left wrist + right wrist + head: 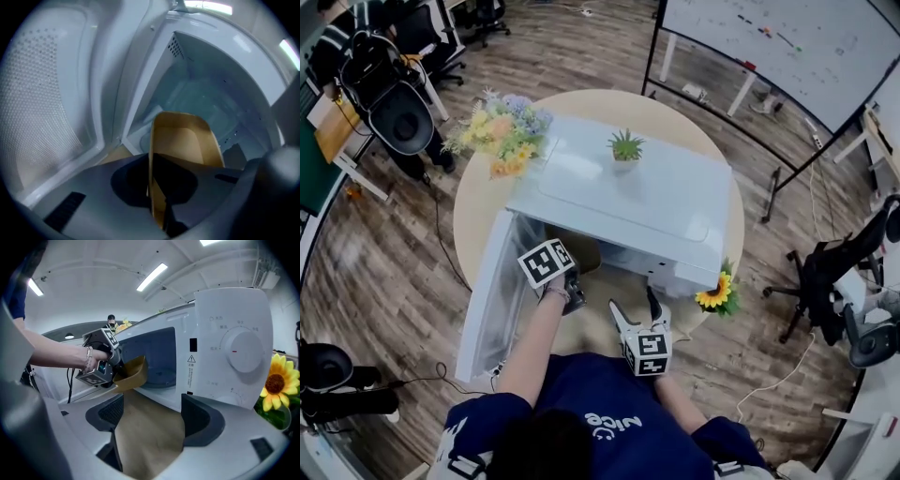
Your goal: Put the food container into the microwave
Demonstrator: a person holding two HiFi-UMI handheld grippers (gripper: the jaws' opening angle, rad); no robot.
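Left gripper: jaws pressed together on the near wall of the container, pinching the thin rim edge-on. The container is tan, open-topped and looks empty. It hangs tilted at the mouth of the microwave, and by my reading is not yet set on the cavity floor. The rim pinch makes sense, since the wall is the only thin part a two-jaw claw can take. It also lets the body go in first, with the gripper outside.

Door: swung out to the left (the left arm comes in alongside it).

Right gripper: jaws spread wide, nothing between them but bare table. It sits low in front of the control panel, clear of the opening. That is probably deliberate, out of the way and free for the door afterwards.

What each view adds:
- **Left gripper view:** the only one showing the cavity interior (pale walls, vent holes high up, nothing inside) and the grip itself.
- **Right gripper view:** the only one showing the container side-on with its tilt, the hand on the left gripper, the dial and a sunflower.
- **Head view:** gives the layout. The microwave sits on the round table with a plant pot on top and both grippers in front. The grip is too small to read there.
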